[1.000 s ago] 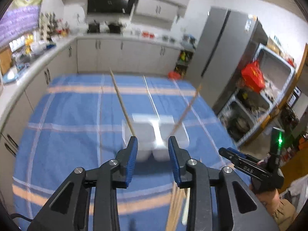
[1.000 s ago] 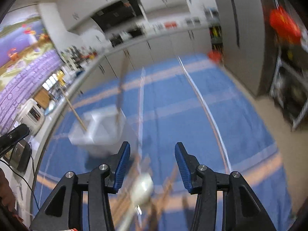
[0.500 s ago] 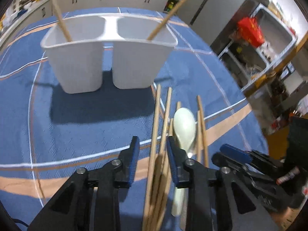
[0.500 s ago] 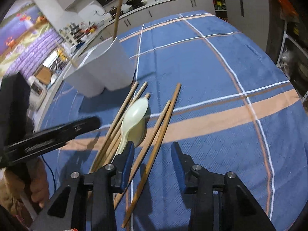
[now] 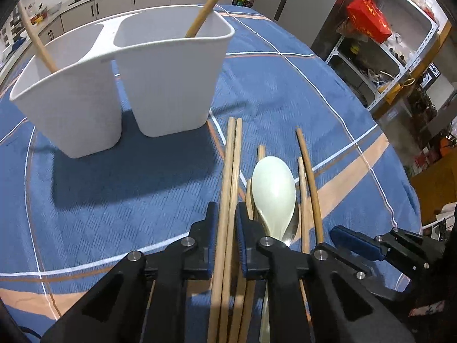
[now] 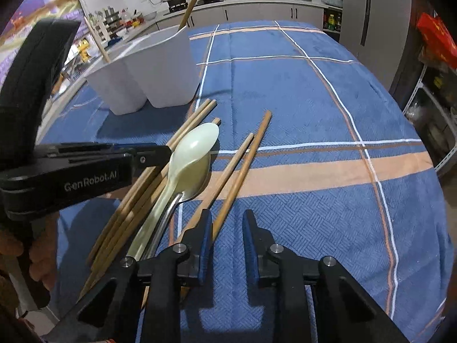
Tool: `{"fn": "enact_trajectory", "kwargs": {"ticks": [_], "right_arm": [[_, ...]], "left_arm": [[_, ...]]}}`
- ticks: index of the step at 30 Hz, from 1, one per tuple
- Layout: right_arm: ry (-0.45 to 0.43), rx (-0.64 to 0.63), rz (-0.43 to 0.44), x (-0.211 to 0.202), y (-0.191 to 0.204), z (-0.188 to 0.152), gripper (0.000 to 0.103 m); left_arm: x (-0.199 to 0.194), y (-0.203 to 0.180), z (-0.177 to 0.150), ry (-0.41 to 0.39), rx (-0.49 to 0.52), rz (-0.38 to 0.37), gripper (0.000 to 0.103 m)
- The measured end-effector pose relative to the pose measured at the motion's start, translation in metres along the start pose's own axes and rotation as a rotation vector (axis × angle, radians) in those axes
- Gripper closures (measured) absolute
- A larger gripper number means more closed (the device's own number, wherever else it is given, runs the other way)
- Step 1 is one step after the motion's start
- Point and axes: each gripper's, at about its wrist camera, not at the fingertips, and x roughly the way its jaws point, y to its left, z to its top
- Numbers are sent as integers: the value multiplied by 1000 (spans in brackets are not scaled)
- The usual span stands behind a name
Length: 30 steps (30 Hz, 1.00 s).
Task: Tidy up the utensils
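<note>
Since half a second ago: left gripper (image 5: 227,223) lowered, blue-padded jaws now clenched on a pair of round wooden chopsticks (image 5: 230,171). Right gripper (image 6: 227,230) released, jaws apart beside two loose chopsticks (image 6: 242,160). Glossy pale-green plastic spoon (image 5: 272,193) lies among them, mid-tablecloth. White twin-compartment plastic holder (image 5: 120,83), one stick per compartment, on blue woven checked tablecloth (image 6: 314,108).

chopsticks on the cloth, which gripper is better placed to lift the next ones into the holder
Left. The left gripper already straddles a pair of chopsticks, pointing at the white holder. The right gripper is open over bare cloth, its chopsticks outside its left finger.
</note>
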Motion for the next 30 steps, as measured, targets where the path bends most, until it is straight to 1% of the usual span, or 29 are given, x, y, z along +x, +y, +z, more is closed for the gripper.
{"fn": "enact_trajectory", "kwargs": {"ticks": [4, 6, 7, 9, 11, 12, 14, 16, 20, 23, 24, 27, 30], "right_arm": [[13, -61, -60, 6, 11, 6, 81], [18, -82, -87, 9, 15, 11, 90], [20, -88, -94, 11, 17, 12, 90], [31, -81, -79, 11, 15, 14, 92], [39, -75, -62, 10, 12, 13, 93], [42, -72, -56, 9, 9, 11, 93], [46, -65, -47, 8, 6, 9, 94], [48, -59, -38, 6, 0, 6, 94], [51, -45, -25, 1, -7, 1, 94], [48, -36, -17, -4, -10, -5, 94], [47, -33, -16, -5, -12, -8, 94], [45, -31, -20, -10, -15, -13, 94], [41, -29, -22, -12, -16, -16, 94]], "left_arm": [[0, 5, 2, -3, -27, -12, 91], [1, 3, 2, -11, -39, -5, 93], [-1, 4, 1, -20, -43, -1, 103], [-6, 11, -1, -19, -78, 11, 103], [-7, 22, -7, -7, -117, 6, 103], [-9, 25, -9, -15, -126, -1, 103], [-16, 29, -15, -13, -135, 12, 103], [-18, 29, -19, -9, -130, 4, 103], [-29, 27, -23, -45, -140, -63, 103], [-31, 19, -19, -63, -117, -98, 103], [-30, 16, -17, -64, -105, -101, 103], [-17, 8, -11, -39, -74, -76, 103], [-13, 2, -7, -48, -53, -52, 103]]}}
